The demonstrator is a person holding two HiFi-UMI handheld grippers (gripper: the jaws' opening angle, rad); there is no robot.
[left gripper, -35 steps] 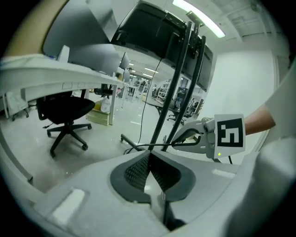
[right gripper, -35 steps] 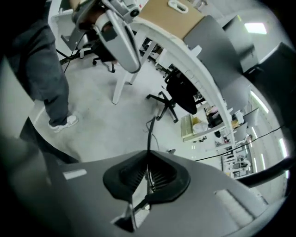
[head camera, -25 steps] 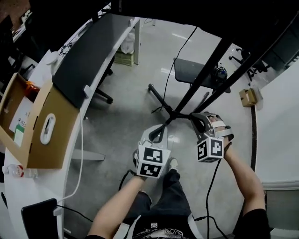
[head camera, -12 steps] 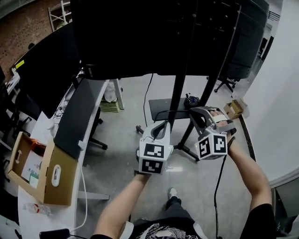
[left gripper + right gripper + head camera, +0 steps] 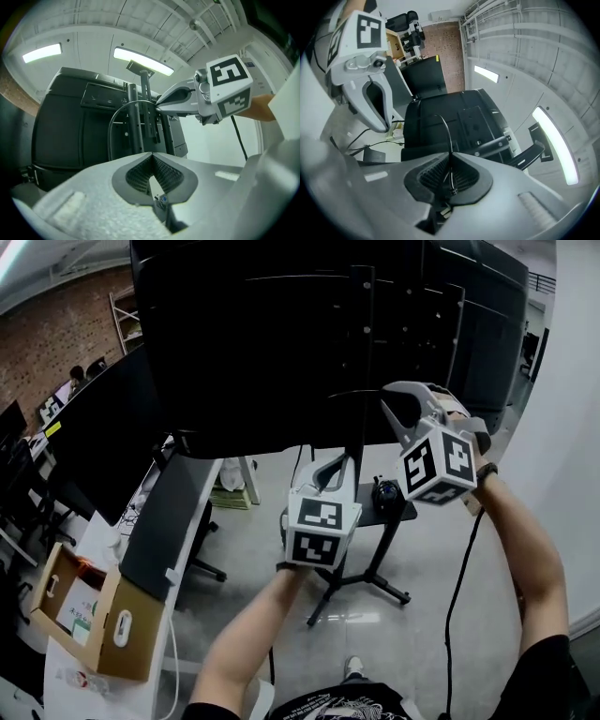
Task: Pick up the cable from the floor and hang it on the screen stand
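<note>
Grey moulded plastic forms both tools in the head view, each carrying a white cube of black square markers. The left gripper [image 5: 339, 465] is raised just under the lower edge of the big black screen [image 5: 262, 343]. The right gripper [image 5: 392, 401] is higher, close against the screen's back beside the perforated upright of the screen stand [image 5: 362, 352]. Against that dark panel the cable is too thin to make out at the jaws. A black lead [image 5: 464, 559] hangs beside the right forearm; whether it is the same cable cannot be told. A brown cardboard box [image 5: 94, 615] sits on the white desk [image 5: 66, 690] at lower left.

The left gripper view shows what the head view hides. Its jaws are pressed together, the dark ribbed pads [image 5: 138, 173] meeting in a V with nothing seen between them. Beyond them the cable [image 5: 112, 131] draws a thin arc in front of the stand's slotted metal uprights. It curves from the right gripper's tip leftward and down until the left gripper's body covers it, apart from the left jaws.

The right gripper view shows its jaws closed on the cable. The thin round black cable runs between the ribbed pads, leaves the tip and bends left across the screen's matt back.
</note>
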